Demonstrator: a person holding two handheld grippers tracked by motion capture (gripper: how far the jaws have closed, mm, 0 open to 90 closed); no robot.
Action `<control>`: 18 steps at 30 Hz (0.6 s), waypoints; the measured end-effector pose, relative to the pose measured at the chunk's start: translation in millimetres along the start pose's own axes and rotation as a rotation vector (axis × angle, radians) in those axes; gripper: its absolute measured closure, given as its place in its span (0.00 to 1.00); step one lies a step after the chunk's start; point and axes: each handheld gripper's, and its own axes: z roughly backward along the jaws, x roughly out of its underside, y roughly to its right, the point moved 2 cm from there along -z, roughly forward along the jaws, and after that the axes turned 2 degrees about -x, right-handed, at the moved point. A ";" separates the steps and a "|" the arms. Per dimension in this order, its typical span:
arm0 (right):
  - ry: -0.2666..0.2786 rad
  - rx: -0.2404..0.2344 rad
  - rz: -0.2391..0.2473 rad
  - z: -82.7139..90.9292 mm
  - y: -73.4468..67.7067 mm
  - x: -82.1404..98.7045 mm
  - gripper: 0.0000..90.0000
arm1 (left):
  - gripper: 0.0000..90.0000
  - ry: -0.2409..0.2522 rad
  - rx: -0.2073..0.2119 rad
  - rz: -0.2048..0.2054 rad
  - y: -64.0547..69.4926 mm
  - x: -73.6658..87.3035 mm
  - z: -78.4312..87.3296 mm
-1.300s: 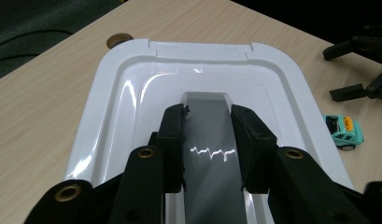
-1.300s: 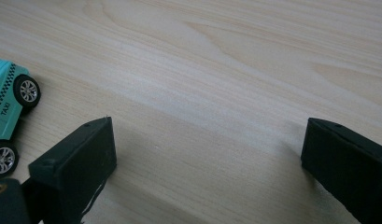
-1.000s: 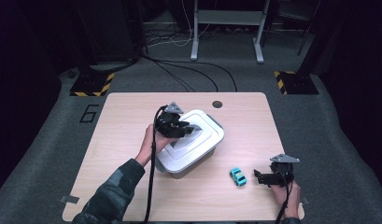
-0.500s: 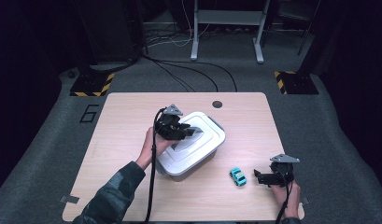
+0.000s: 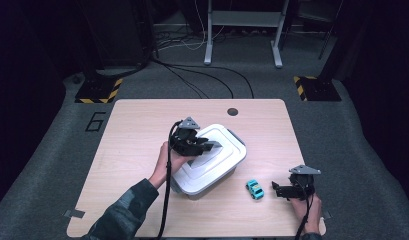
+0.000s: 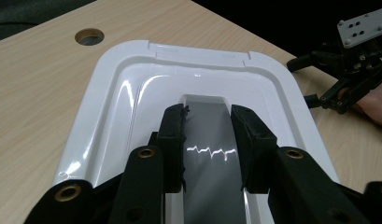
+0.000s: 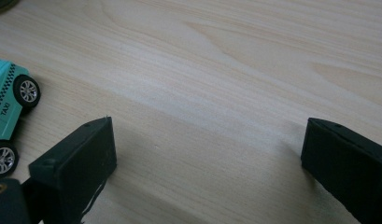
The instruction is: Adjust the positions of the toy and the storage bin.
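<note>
A white lidded box (image 5: 219, 172) stands mid-table. My left gripper (image 5: 207, 146) rests on top of the lid (image 6: 128, 93), its jaws shut on the grey raised handle (image 6: 205, 119) at the lid's centre. A teal toy taxi (image 5: 254, 189) sits on the table just right of the box. My right gripper (image 5: 276, 190) is low over the wood at the front right, jaws open wide and empty, pointing toward the taxi. In the right gripper view the taxi (image 7: 6, 107) lies just outside the left jaw, with the right gripper (image 7: 207, 154) over bare wood.
The wooden table (image 5: 132, 130) has a round cable hole (image 5: 233, 111) at its back edge. The right gripper (image 6: 340, 74) shows beyond the lid in the left gripper view. Cables and a metal stand (image 5: 242, 30) lie on the floor behind the table.
</note>
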 end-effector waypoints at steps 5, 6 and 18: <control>0.000 0.000 0.000 0.0 0.0 0.0 0.03 | 0.74 0.010 -0.003 0.021 1.7 1.1 -0.6; 0.000 0.000 0.000 0.0 0.0 0.0 0.03 | 0.74 0.014 -0.006 0.022 2.0 1.4 -0.8; 0.000 0.000 0.002 0.1 0.2 0.1 0.03 | 0.74 0.020 -0.033 0.036 9.2 2.5 -1.6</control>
